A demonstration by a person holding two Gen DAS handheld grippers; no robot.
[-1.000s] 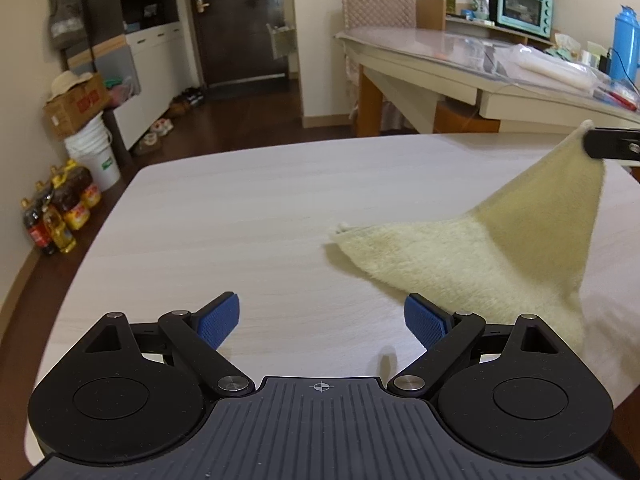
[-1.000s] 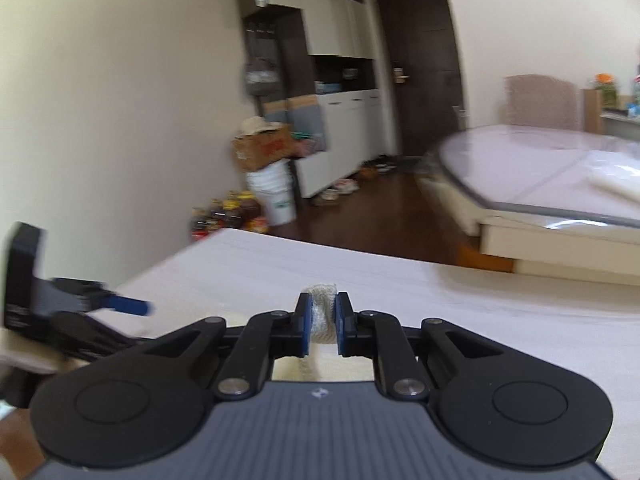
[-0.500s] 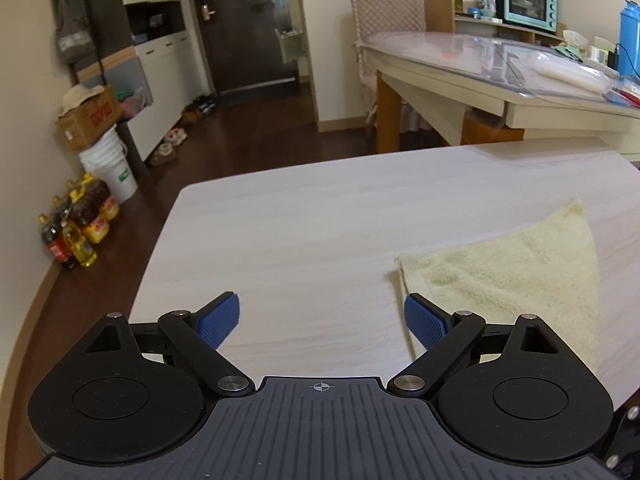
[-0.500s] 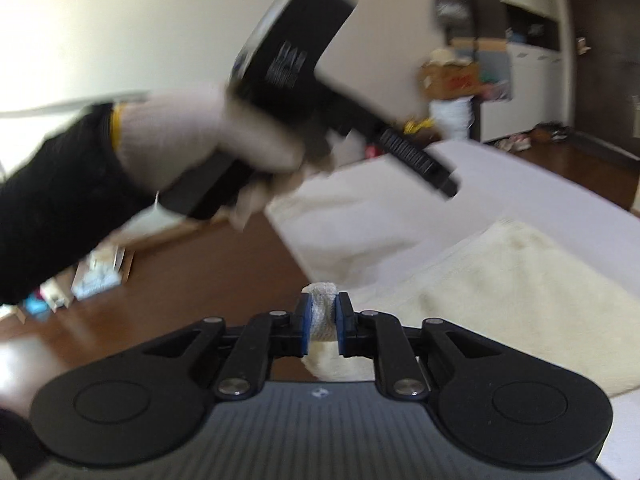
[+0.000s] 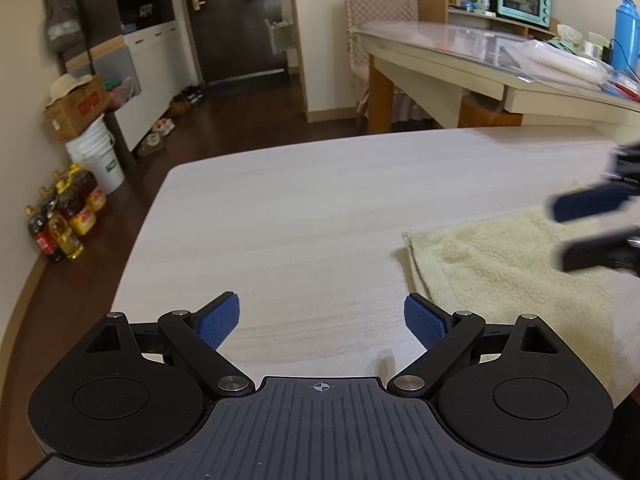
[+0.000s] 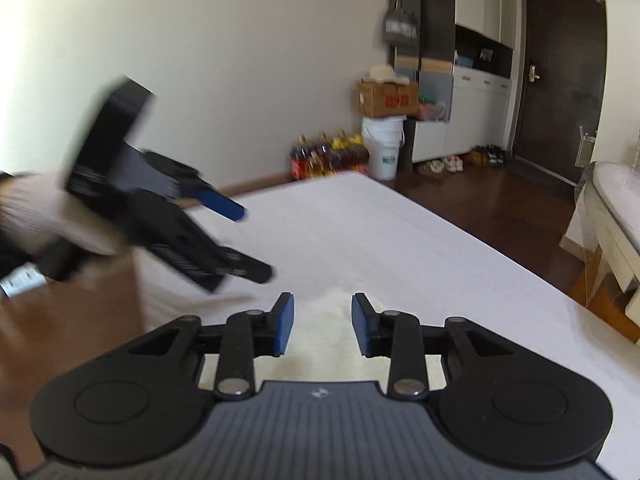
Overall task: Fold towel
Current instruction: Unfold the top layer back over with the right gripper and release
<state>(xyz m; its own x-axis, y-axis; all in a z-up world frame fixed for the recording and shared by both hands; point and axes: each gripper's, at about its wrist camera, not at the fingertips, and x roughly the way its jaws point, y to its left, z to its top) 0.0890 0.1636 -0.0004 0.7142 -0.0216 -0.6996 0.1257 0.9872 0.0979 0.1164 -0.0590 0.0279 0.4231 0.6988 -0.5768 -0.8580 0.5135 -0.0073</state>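
Observation:
A pale yellow towel point(image 5: 512, 264) lies folded flat on the light wooden table point(image 5: 304, 208), right of my left gripper. In the right wrist view it shows between and below the fingers point(image 6: 324, 340). My left gripper point(image 5: 322, 320) is open and empty above the table, just left of the towel's near corner. My right gripper point(image 6: 322, 328) is open and empty just above the towel. It appears blurred at the right edge of the left wrist view point(image 5: 592, 232). The left gripper appears blurred in the right wrist view point(image 6: 252, 240), held by a white-gloved hand.
The table's left edge point(image 5: 140, 240) drops to a dark wood floor. Oil bottles point(image 5: 64, 216), a white bucket point(image 5: 96, 156) and a cardboard box point(image 5: 76, 108) stand by the wall. A second table point(image 5: 500, 64) with clutter stands behind.
My right gripper has opened and let go of the towel corner. The towel, lifted a second ago, now lies flat and folded. The left gripper stayed open and shifted slightly.

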